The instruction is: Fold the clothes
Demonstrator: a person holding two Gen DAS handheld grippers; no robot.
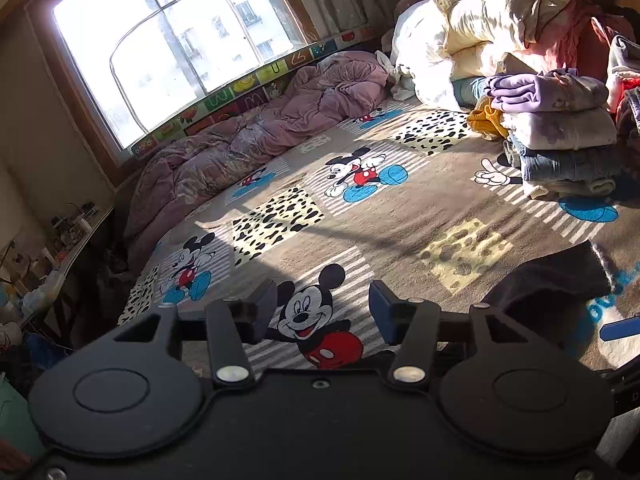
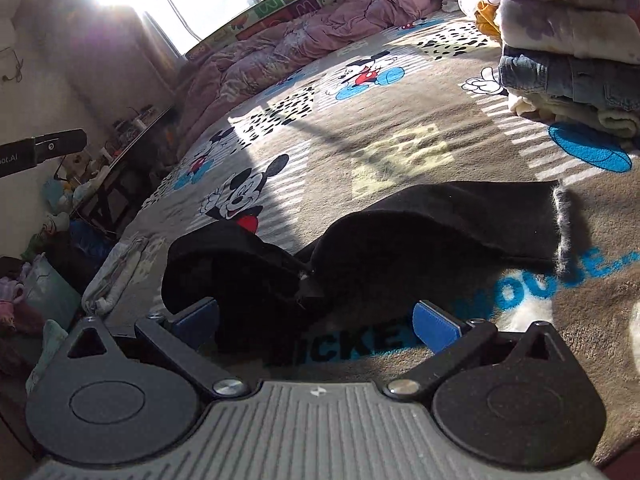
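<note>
Right wrist view: the right gripper [image 2: 316, 322] stood spread and empty just near of a black garment [image 2: 440, 220], which lay rumpled on the cartoon-print blanket [image 2: 400, 120], apparently laid out for folding. Far right, a stack of folded clothes [image 2: 568, 40] kept finished items apart. Left wrist view: the left gripper [image 1: 322, 308] hovered released over bare blanket, grasping nothing.

One black garment [image 2: 440, 220] lies at lower centre; one stack of folded clothes [image 2: 568, 40] sits upper right. One pink quilt [image 1: 248, 140] lies upper left. Two grippers: left gripper [image 1: 323, 308], right gripper [image 2: 316, 320].
</note>
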